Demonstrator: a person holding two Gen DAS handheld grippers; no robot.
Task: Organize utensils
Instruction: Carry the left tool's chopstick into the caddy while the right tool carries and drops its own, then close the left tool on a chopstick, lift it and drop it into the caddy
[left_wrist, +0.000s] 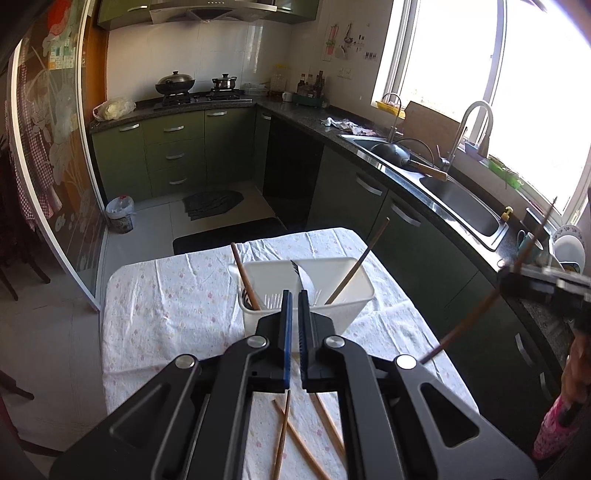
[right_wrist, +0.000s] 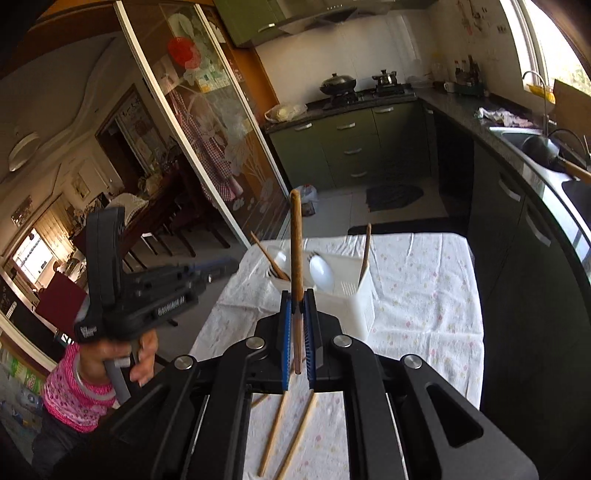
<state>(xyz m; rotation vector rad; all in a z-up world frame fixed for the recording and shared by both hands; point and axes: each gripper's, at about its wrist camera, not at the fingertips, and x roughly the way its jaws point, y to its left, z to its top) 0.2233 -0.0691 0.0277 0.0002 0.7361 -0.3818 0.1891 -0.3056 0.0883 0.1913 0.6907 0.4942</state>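
Kitchen cabinets surrounded a cloth-covered table bearing a white utensil caddy. Right gripper pinched one chopstick upright above it; lowering it in seemed next. Left gripper was nearly closed, empty. Loose chopsticks lay nearer.

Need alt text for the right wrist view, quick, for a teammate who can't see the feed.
The right hand-held gripper is shut on a wooden chopstick pointing up, above a white utensil caddy on a floral tablecloth. More chopsticks lie loose below; the left hand-held gripper hovers at left.
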